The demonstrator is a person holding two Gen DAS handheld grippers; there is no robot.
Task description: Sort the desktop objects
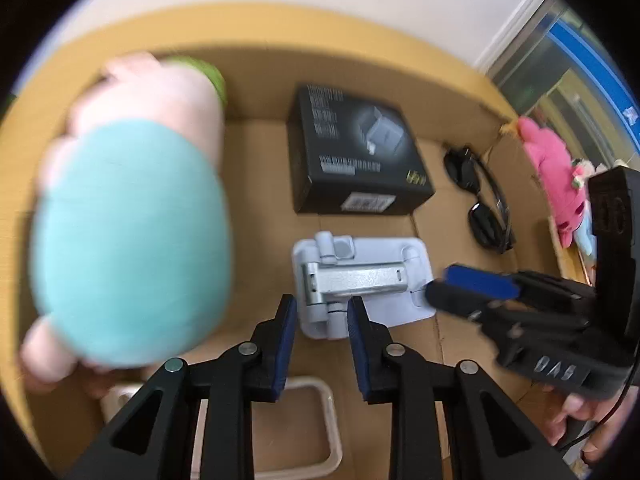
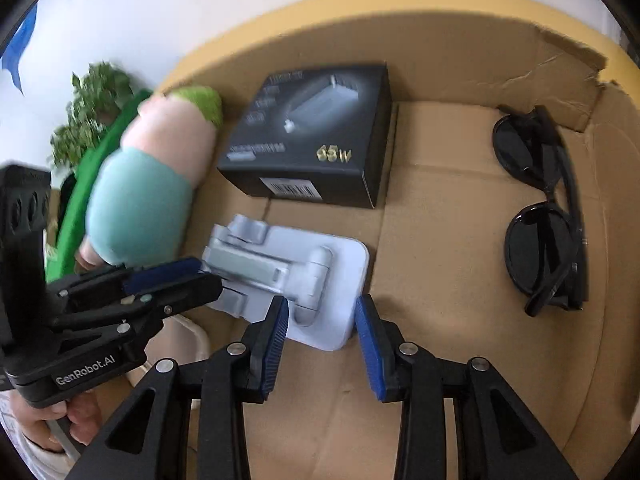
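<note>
Nearest the left wrist camera, the left gripper (image 1: 322, 310) points steeply down into a cardboard box (image 1: 256, 60), its blue-padded fingers (image 1: 286, 340) slightly apart and clamped on nothing, their tips over the near edge of a folded white phone stand (image 1: 360, 280). Below them at 6 o'clock lies an empty cream tray (image 1: 328, 420). In the right wrist view the right gripper (image 2: 322, 312) hangs with its jaws parted too, bare of any object, straddling the near right corner of the same phone stand (image 2: 320, 300), though whether the pads touch it cannot be told. That stand lies flat on the box floor, its long axis running from 10 o'clock to 4 o'clock in this view, with the silver hinged arm folded along it. At 9 o'clock the left gripper reaches in from the side, reading "GenRobot.AI" on its body. Beyond the stand, at 12 o'clock, sits a black carton (image 2: 316, 136) picturing a charger and marked "65W" in gold, a barcode label on its near face; its smaller print is too blurred to read. A plush toy (image 2: 148, 184) in teal and pale pink with a green end leans at 10 o'clock. Black sunglasses (image 2: 540, 208) lie folded at 2 o'clock, long axis running near to far. In the left view, a pink plush (image 1: 552, 176) sits outside the box wall at 2 o'clock.
</note>
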